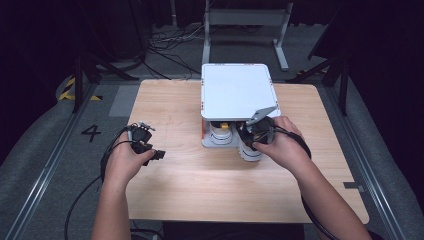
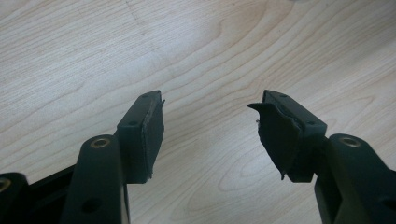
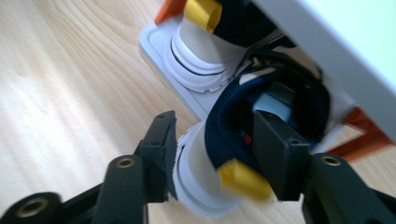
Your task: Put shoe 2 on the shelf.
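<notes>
A white sneaker (image 3: 198,186) with navy lining and a yellow heel loop (image 3: 243,182) stands tilted at the front of a low white rack (image 1: 237,90). My right gripper (image 3: 215,126) is shut on the sneaker's heel wall, one jaw outside and one inside the opening. In the high view that gripper (image 1: 248,136) sits at the rack's front right corner, over the sneaker (image 1: 248,151). A second white sneaker (image 1: 220,134) rests on the rack's lower tray (image 3: 156,39). My left gripper (image 2: 210,107) is open above bare wood, at the table's left (image 1: 157,154).
The wooden table (image 1: 200,180) has free room in front and to the left of the rack. Orange struts (image 3: 369,135) hold the rack's white top (image 3: 336,32) just above the sneakers. Cables (image 1: 107,155) trail from both grippers.
</notes>
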A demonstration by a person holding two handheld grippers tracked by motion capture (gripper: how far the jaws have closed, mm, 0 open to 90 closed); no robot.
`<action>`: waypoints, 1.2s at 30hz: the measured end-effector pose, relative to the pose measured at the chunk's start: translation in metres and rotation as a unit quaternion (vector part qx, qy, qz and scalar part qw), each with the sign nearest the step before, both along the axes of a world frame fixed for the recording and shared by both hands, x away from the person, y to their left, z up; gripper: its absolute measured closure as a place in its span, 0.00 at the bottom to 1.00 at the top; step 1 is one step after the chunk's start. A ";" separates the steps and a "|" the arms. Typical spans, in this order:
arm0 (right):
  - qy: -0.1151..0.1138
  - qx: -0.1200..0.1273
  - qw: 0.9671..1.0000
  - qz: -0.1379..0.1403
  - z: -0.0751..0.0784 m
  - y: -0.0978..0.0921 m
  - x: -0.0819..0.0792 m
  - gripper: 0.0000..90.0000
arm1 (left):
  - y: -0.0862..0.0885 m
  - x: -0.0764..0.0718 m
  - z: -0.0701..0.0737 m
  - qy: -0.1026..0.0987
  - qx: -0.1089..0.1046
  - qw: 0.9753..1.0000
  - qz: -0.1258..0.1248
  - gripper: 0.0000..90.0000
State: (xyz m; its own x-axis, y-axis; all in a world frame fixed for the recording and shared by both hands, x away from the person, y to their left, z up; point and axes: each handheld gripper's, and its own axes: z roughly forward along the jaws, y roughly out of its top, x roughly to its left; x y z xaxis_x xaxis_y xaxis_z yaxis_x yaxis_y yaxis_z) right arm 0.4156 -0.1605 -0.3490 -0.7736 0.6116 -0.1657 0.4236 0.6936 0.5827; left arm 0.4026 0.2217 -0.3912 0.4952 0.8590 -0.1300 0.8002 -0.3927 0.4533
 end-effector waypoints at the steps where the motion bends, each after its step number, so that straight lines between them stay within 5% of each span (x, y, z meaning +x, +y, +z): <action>1: 0.003 0.011 1.000 -0.004 0.004 -0.005 -0.005 0.59 | -0.001 0.001 0.000 0.002 0.002 1.000 -0.005 0.46; 5: 0.019 0.006 0.999 -0.029 0.013 -0.023 -0.020 0.61 | -0.007 0.004 0.000 0.004 0.007 1.000 -0.016 0.46; 10: 0.045 0.000 0.998 -0.049 0.002 -0.036 -0.027 0.61 | -0.011 0.006 0.000 0.002 0.006 1.000 -0.018 0.46; 16: 0.056 0.009 0.994 -0.096 -0.028 -0.042 -0.017 0.58 | -0.014 0.008 0.001 0.003 0.008 1.000 -0.027 0.46; 19: 0.057 0.023 0.993 -0.101 -0.037 -0.034 -0.009 0.61 | -0.015 0.007 0.000 0.002 0.008 1.000 -0.026 0.46; 23: 0.057 0.012 0.993 -0.107 -0.049 -0.025 0.003 0.68 | -0.009 0.002 0.000 -0.001 0.007 1.000 -0.026 0.47; 29: 0.036 0.040 0.991 -0.120 -0.058 -0.016 0.023 0.71 | 0.004 -0.011 0.002 -0.005 0.001 1.000 0.000 0.47; 36: -0.010 0.028 0.991 -0.128 -0.065 -0.011 0.033 0.75 | 0.008 -0.016 0.000 -0.001 0.000 1.000 0.009 0.47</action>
State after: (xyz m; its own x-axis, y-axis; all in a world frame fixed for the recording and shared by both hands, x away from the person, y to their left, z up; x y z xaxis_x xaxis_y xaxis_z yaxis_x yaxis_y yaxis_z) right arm 0.4485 -0.1712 -0.4142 -0.5885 0.7964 -0.1393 0.5694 0.5306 0.6279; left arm 0.3868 0.2295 -0.3908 0.4800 0.8678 -0.1286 0.8061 -0.3784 0.4550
